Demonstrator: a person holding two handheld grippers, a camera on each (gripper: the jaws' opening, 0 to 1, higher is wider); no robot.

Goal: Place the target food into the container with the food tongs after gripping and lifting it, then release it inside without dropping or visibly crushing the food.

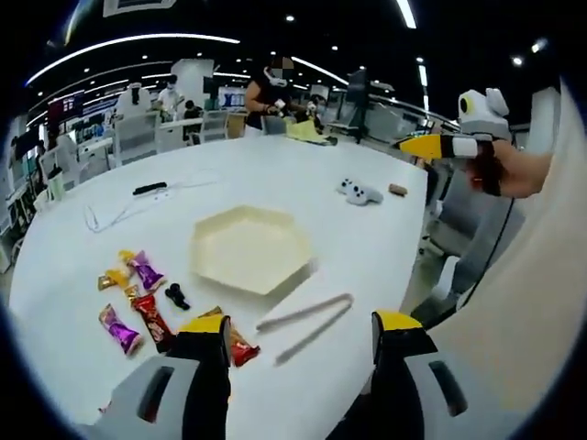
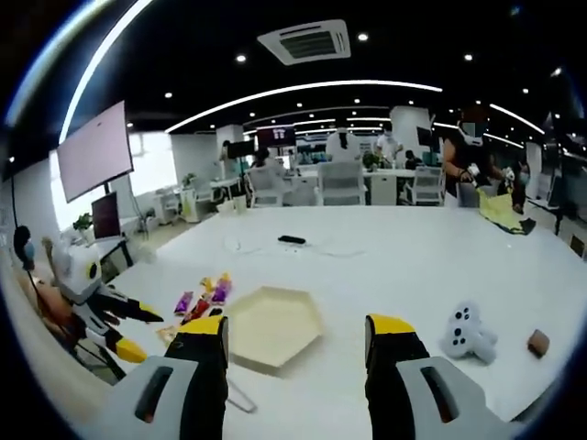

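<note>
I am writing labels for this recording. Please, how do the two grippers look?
The left gripper and the right gripper look alike: light grey bodies with dark slots, black fingers capped with yellow tips. Seen from outside, the right gripper has a white housing and yellow, pointed fingers, with a black strap at the person's hand.

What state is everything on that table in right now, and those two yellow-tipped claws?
Tray: empty, flat on the table.
Tongs: lying on the table, untouched, arms apart.
Candies: wrapped, scattered left of the tray.
Left claw: open, holding nothing.
Right claw: open, holding nothing.
</note>
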